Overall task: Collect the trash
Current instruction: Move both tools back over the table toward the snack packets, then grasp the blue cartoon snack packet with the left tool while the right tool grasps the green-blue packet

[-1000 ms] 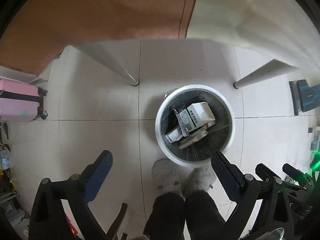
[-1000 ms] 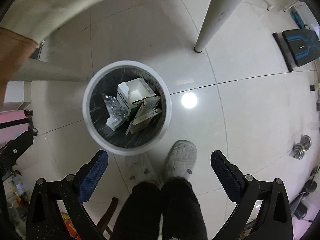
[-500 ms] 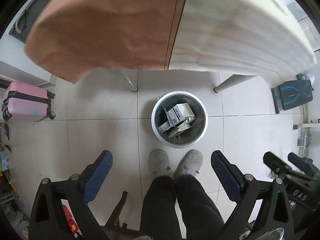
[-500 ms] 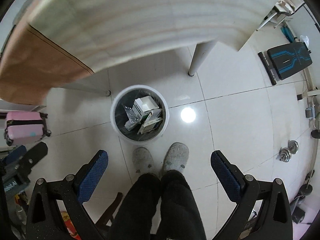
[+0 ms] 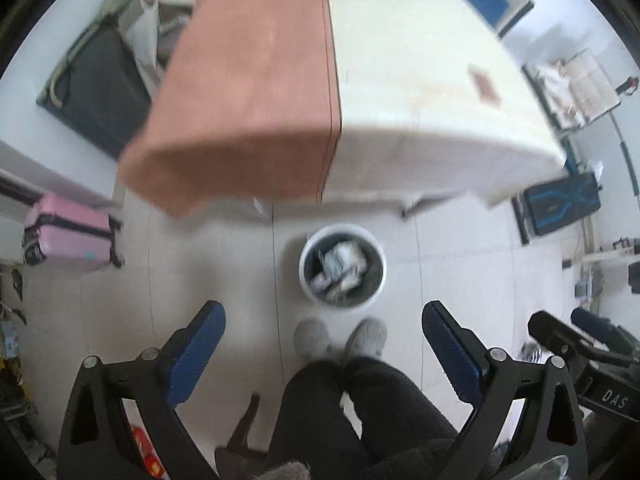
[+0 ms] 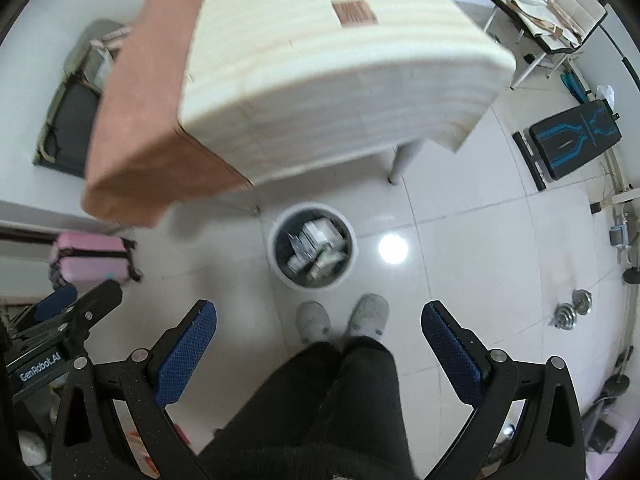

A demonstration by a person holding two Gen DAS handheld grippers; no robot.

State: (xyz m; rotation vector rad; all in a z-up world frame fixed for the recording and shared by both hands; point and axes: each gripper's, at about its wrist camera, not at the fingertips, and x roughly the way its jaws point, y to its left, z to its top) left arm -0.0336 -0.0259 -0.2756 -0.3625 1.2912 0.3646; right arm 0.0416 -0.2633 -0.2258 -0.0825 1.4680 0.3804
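White floor tiles [image 6: 460, 280] hold a trash bin [image 6: 276, 258] of discarded boxes [image 6: 320, 236]; both hand-held grippers [image 5: 324, 344] [image 6: 320, 340] gape empty.

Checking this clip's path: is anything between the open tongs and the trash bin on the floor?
Nothing visible blocks it. Both the left tongs and right tongs are open and empty, above the bin; the table stands beyond it.

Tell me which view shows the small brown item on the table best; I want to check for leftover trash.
The right wrist view: the small brown item is fairly sharp there, a flat striped rectangle lying on the cream table cover. The left wrist view shows it only as a blurred brown smudge near the cover's right side.
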